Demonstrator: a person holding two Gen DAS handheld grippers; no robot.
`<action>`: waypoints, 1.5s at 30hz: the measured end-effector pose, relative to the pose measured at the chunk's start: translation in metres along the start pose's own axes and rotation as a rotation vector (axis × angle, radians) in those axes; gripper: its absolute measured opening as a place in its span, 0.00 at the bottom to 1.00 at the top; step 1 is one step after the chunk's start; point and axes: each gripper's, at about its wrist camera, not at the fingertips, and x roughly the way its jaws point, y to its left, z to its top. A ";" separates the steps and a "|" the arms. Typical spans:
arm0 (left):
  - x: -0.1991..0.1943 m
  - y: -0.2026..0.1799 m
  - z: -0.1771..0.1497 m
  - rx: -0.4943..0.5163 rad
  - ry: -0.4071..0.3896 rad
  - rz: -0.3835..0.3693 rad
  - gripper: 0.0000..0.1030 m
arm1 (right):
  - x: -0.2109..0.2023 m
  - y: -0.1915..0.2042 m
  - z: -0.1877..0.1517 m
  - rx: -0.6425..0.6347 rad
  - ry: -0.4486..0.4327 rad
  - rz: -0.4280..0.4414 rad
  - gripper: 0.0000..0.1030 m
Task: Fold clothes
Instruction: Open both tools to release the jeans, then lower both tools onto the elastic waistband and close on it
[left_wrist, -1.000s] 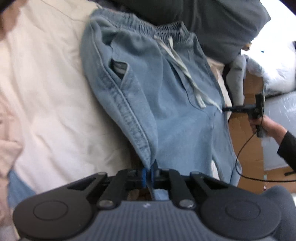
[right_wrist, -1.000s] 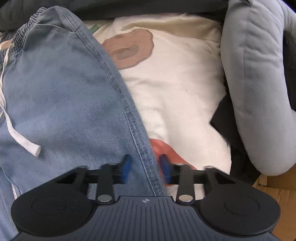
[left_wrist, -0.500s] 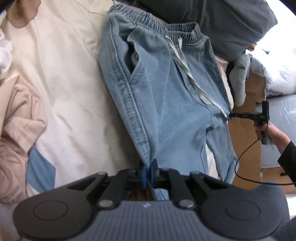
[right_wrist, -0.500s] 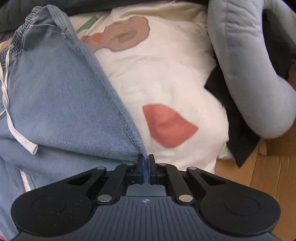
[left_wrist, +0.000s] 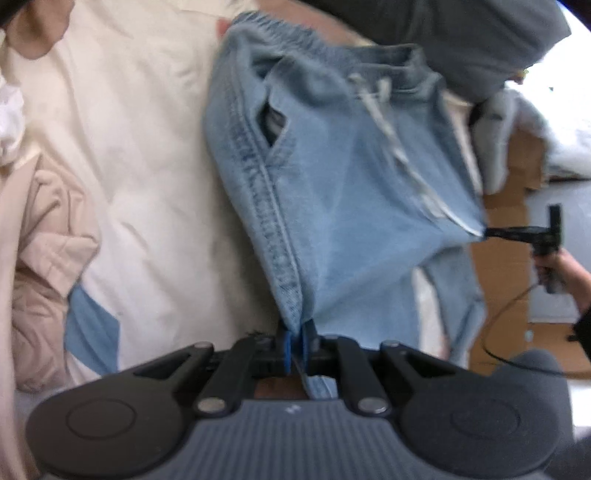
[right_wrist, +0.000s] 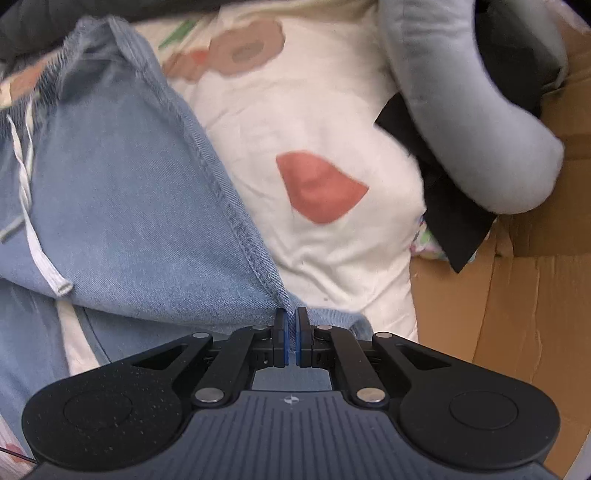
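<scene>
Light blue denim trousers (left_wrist: 332, 192) with an elastic waistband and white drawstring (left_wrist: 399, 147) hang lifted over the cream bed sheet (left_wrist: 140, 155). My left gripper (left_wrist: 295, 343) is shut on their left side seam. My right gripper (right_wrist: 291, 338) is shut on the opposite side seam of the trousers (right_wrist: 122, 206); it also shows in the left wrist view (left_wrist: 487, 232), pinching the cloth at the right. The fabric is stretched between both grippers, with the legs drooping below.
A beige garment (left_wrist: 40, 266) lies crumpled at the left. A dark grey pillow (left_wrist: 461, 40) sits behind the waistband. A light grey cushion (right_wrist: 461, 110) and black cloth (right_wrist: 447, 206) lie at the right, above cardboard (right_wrist: 509, 314). The sheet has a red patch (right_wrist: 317, 188).
My right gripper closed on the trousers' side seam and pulled back. Both grippers have lifted the trousers, and the waistband has risen off the sheet.
</scene>
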 end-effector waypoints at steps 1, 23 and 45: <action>0.000 -0.002 0.002 0.011 0.000 0.015 0.10 | 0.009 0.000 0.002 0.012 0.010 -0.001 0.01; -0.044 -0.022 0.109 0.119 -0.296 0.236 0.29 | -0.043 0.058 0.090 -0.171 -0.354 0.064 0.45; -0.001 -0.013 0.160 0.163 -0.324 0.267 0.36 | -0.021 0.171 0.216 -0.493 -0.402 0.136 0.52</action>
